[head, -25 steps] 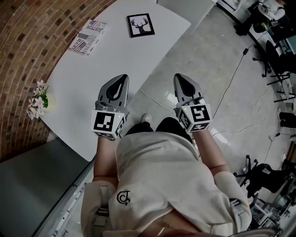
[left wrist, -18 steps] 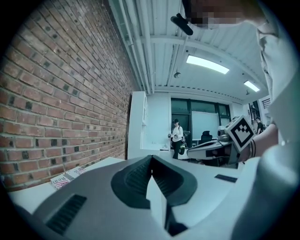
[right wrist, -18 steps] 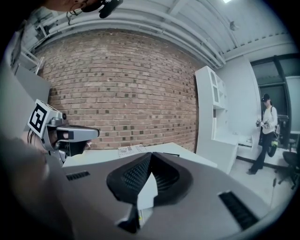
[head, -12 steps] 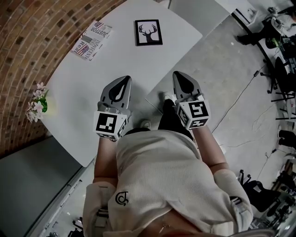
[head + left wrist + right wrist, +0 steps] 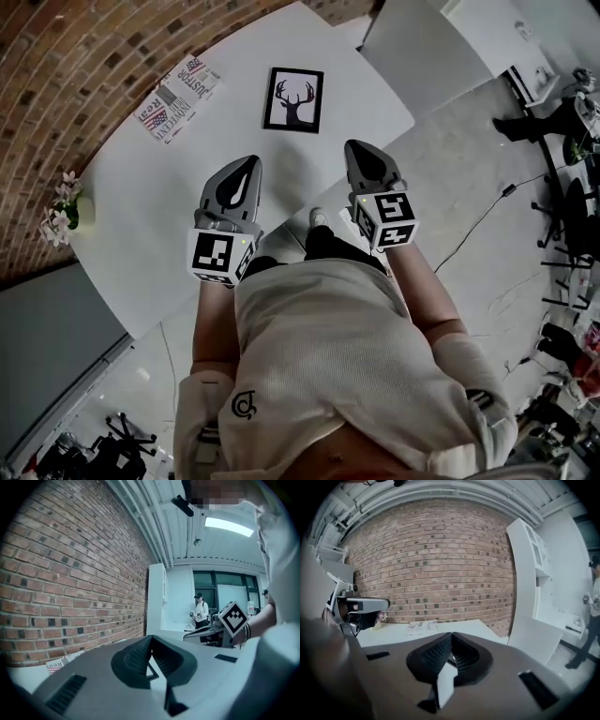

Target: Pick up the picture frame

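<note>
Approach: left gripper (image 5: 247, 161) and right gripper (image 5: 357, 145), both closed and empty, short of frame (image 5: 293, 99) flat on worktop (image 5: 159, 202); jaws should open before pinching its edge

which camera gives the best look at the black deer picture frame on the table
The head view: the black rectangular picture frame with its deer silhouette lies whole and unobstructed on the white table. Both gripper views look low across the table, each showing at most a thin dark edge past its jaws.
</note>
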### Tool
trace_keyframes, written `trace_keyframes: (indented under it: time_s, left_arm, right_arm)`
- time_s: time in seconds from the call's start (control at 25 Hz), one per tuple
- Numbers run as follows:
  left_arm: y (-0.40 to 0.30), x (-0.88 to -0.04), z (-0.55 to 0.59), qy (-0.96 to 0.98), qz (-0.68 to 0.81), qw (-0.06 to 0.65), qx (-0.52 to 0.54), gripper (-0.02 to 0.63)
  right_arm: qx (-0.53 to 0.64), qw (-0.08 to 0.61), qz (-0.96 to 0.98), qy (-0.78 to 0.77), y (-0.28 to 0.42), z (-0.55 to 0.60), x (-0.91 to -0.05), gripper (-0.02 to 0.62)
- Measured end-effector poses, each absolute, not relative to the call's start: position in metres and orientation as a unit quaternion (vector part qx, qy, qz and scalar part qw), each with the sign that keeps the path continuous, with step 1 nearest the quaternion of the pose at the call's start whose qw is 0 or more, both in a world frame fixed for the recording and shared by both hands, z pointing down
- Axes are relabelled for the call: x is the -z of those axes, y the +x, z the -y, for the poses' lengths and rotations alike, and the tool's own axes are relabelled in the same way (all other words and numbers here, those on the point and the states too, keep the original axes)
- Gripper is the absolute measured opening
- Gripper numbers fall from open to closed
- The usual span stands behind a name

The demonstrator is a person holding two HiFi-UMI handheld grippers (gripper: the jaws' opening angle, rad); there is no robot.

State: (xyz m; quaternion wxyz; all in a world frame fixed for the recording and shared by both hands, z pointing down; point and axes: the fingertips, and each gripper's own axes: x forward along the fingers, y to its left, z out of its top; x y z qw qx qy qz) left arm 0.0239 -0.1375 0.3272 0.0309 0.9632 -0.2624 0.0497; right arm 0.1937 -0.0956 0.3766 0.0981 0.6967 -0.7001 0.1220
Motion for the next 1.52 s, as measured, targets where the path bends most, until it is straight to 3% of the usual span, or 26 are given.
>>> trace_keyframes:
  time_s: [0.32,0.76,1.12,1.52]
  left_arm:
    - [0.060,-0.338,0.186,0.934,0.345,0.069,-0.054,0.012]
    - [0.068,-0.378,0.225,0.903,0.411,0.100,-0.070,0.012]
    - [0.075,-0.411,0.231,0.896,0.421,0.111,-0.083,0.012]
    - [0.068,-0.433,0.218,0.887,0.430,0.128,-0.107,0.012]
  right_arm:
    - [-0.173,0.149,0.745,0.627,0.238,0.167,-0.414,0.008]
    - [-0.316,0.229,0.731,0.560,0.249,0.221,-0.517,0.009]
    - [-0.400,0.285,0.693,0.528,0.245,0.237,-0.584,0.161]
    - [-0.407,0.322,0.670,0.531,0.242,0.242,-0.608,0.169]
